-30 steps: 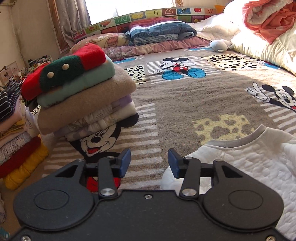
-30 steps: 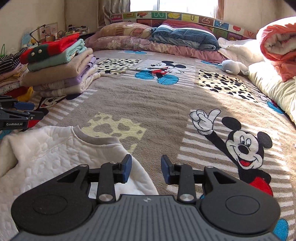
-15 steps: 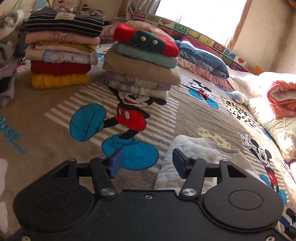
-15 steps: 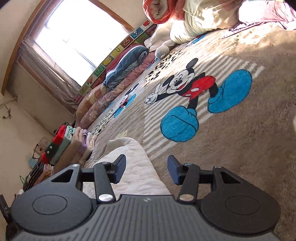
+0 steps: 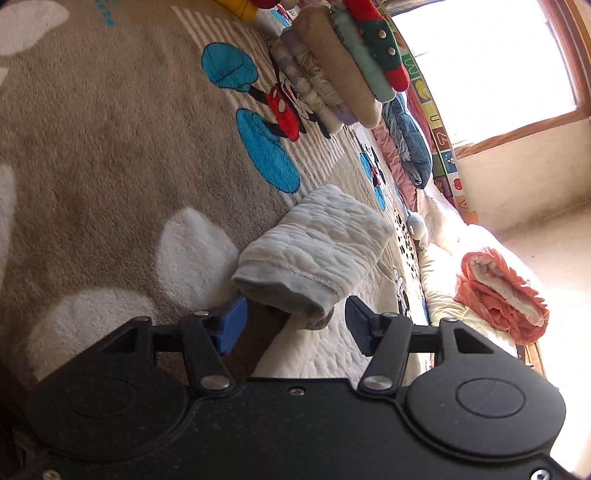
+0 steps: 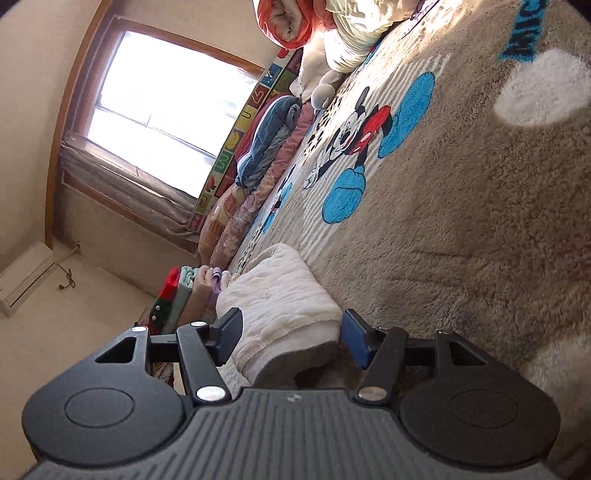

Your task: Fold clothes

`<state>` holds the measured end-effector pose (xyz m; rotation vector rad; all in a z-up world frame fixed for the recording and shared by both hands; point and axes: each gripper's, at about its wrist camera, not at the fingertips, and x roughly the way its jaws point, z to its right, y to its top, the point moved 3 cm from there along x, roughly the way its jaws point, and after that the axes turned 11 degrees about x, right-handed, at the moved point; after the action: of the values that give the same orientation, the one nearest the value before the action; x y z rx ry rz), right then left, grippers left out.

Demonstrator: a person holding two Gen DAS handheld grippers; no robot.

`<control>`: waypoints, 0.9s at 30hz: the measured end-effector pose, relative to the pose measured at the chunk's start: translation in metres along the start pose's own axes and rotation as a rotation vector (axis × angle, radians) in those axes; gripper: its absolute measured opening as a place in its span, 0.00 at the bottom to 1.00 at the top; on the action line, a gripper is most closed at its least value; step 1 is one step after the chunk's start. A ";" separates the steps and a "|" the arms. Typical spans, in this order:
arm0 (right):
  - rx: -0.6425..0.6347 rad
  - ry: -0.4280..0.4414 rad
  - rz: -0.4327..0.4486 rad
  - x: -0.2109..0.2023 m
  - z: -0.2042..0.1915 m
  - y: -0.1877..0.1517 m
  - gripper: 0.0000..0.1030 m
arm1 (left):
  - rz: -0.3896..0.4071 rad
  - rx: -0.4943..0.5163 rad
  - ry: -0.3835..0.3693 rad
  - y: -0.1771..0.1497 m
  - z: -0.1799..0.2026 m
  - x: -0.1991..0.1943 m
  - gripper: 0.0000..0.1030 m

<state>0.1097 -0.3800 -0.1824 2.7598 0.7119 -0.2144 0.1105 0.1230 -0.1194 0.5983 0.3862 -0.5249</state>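
A: Left wrist view: white quilted sweatshirt (image 5: pixel 325 251) lies on the Mickey blanket (image 5: pixel 110 129), one cuffed end lifted and doubled back over itself. Grey ribbed cuff (image 5: pixel 288 291) sits right at the mouth of the left tool (image 5: pixel 293 328).

B: Gripped?

A: No. Blue pads are wide apart, cuff lies between them, neither pad clearly touching. Nothing held.

B: Right side?

A: Same picture. Right tool (image 6: pixel 291 338) is spread wide, and the other rolled end of the sweatshirt (image 6: pixel 280 299) sits in the gap. Left pad is close to the fabric, possibly brushing it; can't tell. No pinch.

B: So progress on this piece?

A: My read: early. Garment is bunched at both ends, not flat, no clean fold line visible. Both tools look lined up for a grasp, likely the sleeves or hem corners, which I can't tell apart from these angles.

B: Overall task?

A: A good chunk looks done. Folded stack (image 5: pixel 343 62) stands further up the blanket, well apart from the sweatshirt: red-and-green piece, mint, tan, pale ones. Right wrist view shows the same stack (image 6: pixel 184 295) beyond the garment. Part of a yellow folded item (image 5: pixel 240 9) shows at the frame edge in the left wrist view.

B: Left to do?

A: Grasp, fold the sweatshirt, put it on a stack. Pillows (image 6: pixel 273 136) and orange quilt (image 5: pixel 498 291) at the bed edge are bedding, not part of it.
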 end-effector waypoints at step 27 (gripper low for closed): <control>-0.210 -0.058 -0.022 0.009 -0.005 -0.019 0.60 | 0.138 0.721 0.152 0.065 0.095 0.004 0.01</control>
<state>0.1087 -0.3579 -0.1842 2.5377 0.7072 -0.2111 0.1681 0.1082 -0.0206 1.3566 0.2891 -0.4814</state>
